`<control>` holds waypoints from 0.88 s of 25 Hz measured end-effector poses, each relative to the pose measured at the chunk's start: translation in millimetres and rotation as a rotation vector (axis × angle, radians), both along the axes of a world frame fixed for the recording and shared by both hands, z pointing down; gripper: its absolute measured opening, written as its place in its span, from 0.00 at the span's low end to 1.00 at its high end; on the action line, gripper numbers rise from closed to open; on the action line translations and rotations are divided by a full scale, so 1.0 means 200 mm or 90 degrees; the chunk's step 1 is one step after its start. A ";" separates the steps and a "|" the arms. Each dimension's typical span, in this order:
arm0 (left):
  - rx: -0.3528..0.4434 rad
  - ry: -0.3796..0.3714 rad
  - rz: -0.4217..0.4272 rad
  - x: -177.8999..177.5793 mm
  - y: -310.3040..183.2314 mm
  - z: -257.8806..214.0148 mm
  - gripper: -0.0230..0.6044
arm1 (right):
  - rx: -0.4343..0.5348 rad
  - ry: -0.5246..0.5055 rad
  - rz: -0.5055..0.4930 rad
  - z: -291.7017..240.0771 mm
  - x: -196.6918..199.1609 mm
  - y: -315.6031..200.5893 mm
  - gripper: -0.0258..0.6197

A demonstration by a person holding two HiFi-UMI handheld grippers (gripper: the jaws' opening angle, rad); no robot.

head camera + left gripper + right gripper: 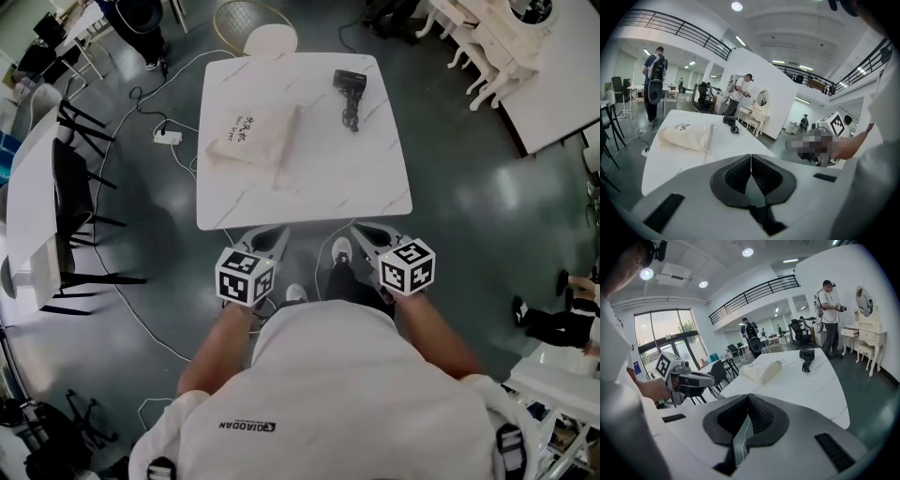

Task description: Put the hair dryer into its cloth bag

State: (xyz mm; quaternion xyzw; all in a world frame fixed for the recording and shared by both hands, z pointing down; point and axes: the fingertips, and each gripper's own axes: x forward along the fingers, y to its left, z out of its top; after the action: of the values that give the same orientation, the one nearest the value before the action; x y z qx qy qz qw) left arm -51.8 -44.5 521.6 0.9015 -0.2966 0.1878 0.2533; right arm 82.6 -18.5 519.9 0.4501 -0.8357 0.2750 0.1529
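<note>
A black hair dryer (350,87) with its coiled cord lies at the far right of the white marble table (309,178). A cream cloth bag (253,137) with dark print lies flat at the table's left. Both also show in the left gripper view, the bag (689,135) nearer than the dryer (730,121), and in the right gripper view, the bag (762,370) left of the dryer (806,355). My left gripper (270,236) and right gripper (367,234) hang just before the table's near edge, both shut and holding nothing.
Black chairs (80,192) stand left of the table beside another white table (23,202). A power strip (168,137) and cables lie on the floor at the left. White furniture (487,47) stands at the far right. People stand in the background (655,79).
</note>
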 end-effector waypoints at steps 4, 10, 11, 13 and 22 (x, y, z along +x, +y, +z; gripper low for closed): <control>-0.003 -0.013 -0.026 0.02 -0.12 0.01 0.08 | 0.008 -0.007 -0.016 0.00 0.06 -0.13 0.07; 0.003 -0.024 -0.051 0.19 -0.36 -0.01 0.08 | 0.021 -0.002 -0.034 0.02 0.24 -0.41 0.07; 0.006 -0.026 -0.052 0.23 -0.39 -0.01 0.08 | 0.023 0.002 -0.039 0.02 0.27 -0.46 0.07; 0.010 -0.032 -0.057 0.29 -0.46 -0.02 0.08 | 0.029 0.013 -0.051 0.03 0.34 -0.55 0.07; 0.019 -0.053 -0.107 0.50 -0.78 -0.04 0.08 | 0.052 0.008 -0.070 0.05 0.62 -0.95 0.07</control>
State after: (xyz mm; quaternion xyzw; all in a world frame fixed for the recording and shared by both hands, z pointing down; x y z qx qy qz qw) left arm 48.4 -200.4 513.0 0.8683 -0.3843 0.1991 0.2424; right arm 207.5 -208.4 529.1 0.4112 -0.8686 0.2292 0.1545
